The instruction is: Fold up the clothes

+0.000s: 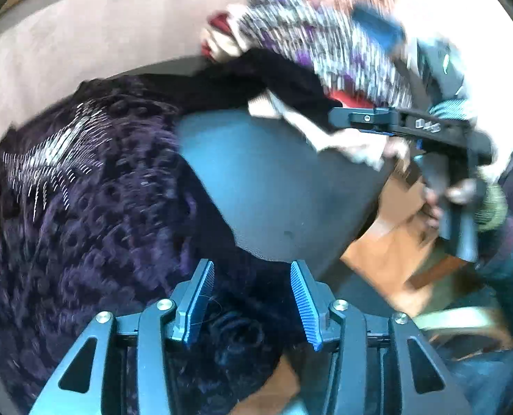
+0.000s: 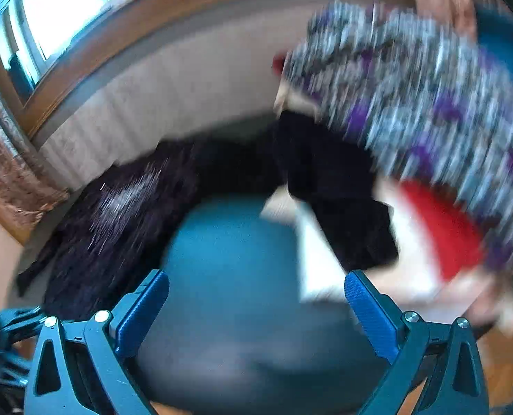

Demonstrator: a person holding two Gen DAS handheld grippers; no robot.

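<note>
I see the left gripper [image 1: 253,297] with jaws apart at lower centre, nothing clamped, dark purple garment [image 1: 83,207] beneath. Right gripper [image 2: 256,304] is spread wide and empty over the blue surface [image 2: 228,259].

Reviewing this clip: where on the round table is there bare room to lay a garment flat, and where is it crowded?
The bare patch of the teal table lies in the middle and near edge, between the dark purple lace garment on one side and the heap of clothes on the other. Both flanks and the far rim are crowded. The blurred frames hide finer gaps.
</note>
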